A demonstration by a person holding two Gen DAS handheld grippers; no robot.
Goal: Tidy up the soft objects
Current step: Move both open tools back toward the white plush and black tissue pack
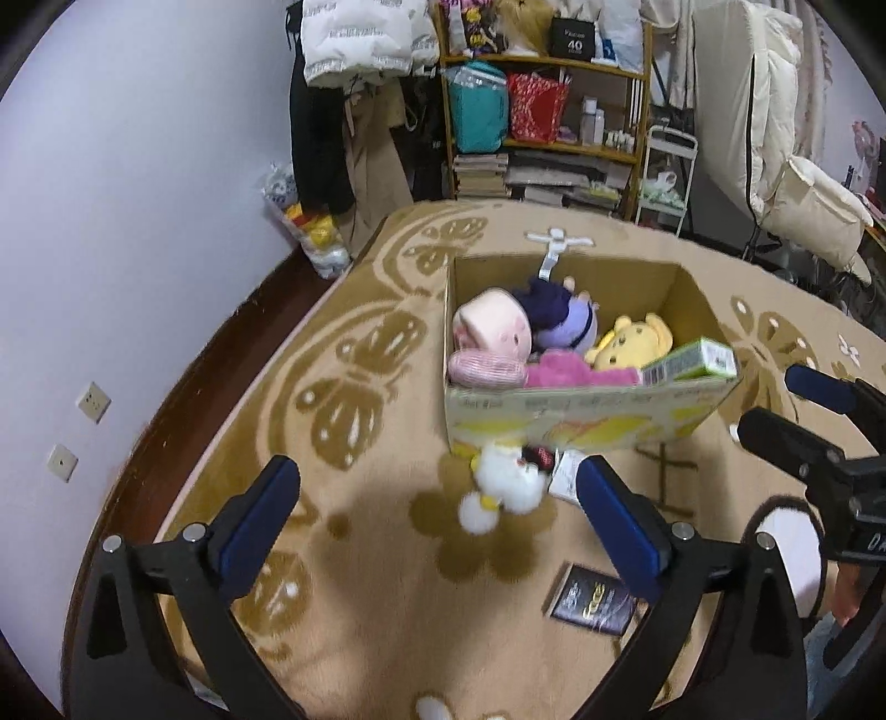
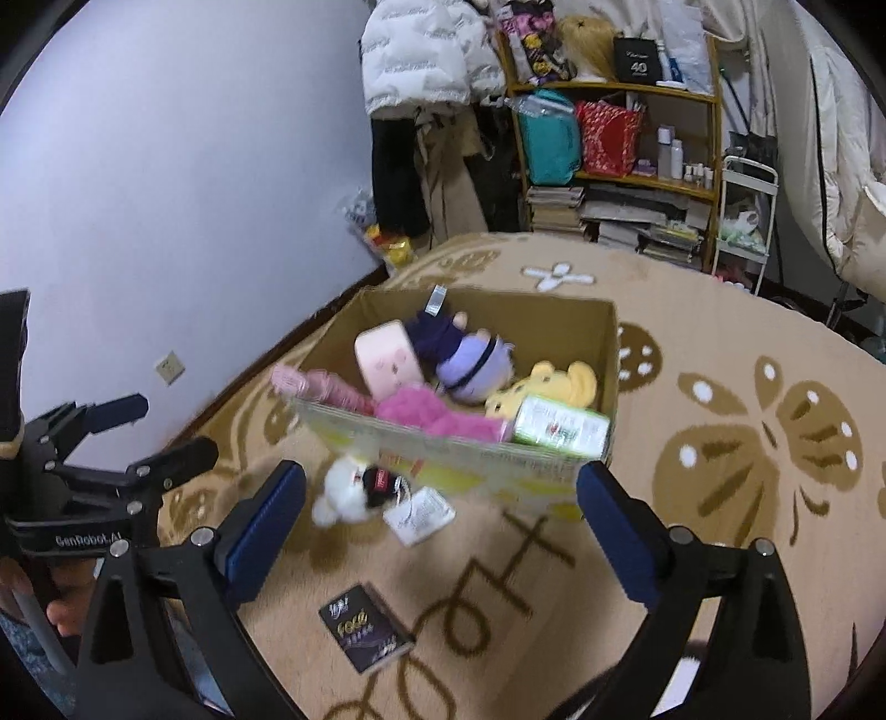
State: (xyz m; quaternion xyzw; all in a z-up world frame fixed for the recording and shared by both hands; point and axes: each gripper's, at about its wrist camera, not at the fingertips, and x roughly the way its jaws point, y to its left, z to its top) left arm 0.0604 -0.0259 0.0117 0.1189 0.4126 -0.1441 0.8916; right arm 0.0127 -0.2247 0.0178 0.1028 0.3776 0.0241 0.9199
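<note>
An open cardboard box (image 1: 576,421) (image 2: 459,459) stands on the carpet and holds several plush toys: a pink one (image 1: 493,327), a purple doll (image 1: 559,318) (image 2: 470,360), a yellow bear (image 1: 631,343) (image 2: 548,385), a magenta one (image 2: 426,410), plus a green carton (image 1: 692,363) (image 2: 559,429). A small white plush with a paper tag (image 1: 504,482) (image 2: 354,493) lies on the carpet against the box front. My left gripper (image 1: 437,518) (image 2: 133,429) is open and empty just before it. My right gripper (image 2: 443,526) (image 1: 786,404) is open and empty, beside the box.
A small dark booklet (image 1: 595,601) (image 2: 365,626) lies on the patterned carpet (image 1: 360,354) near me. A wooden shelf (image 1: 545,105) with bags and books, hanging coats (image 1: 360,39) and a white cart stand behind. The wall (image 1: 138,194) is left.
</note>
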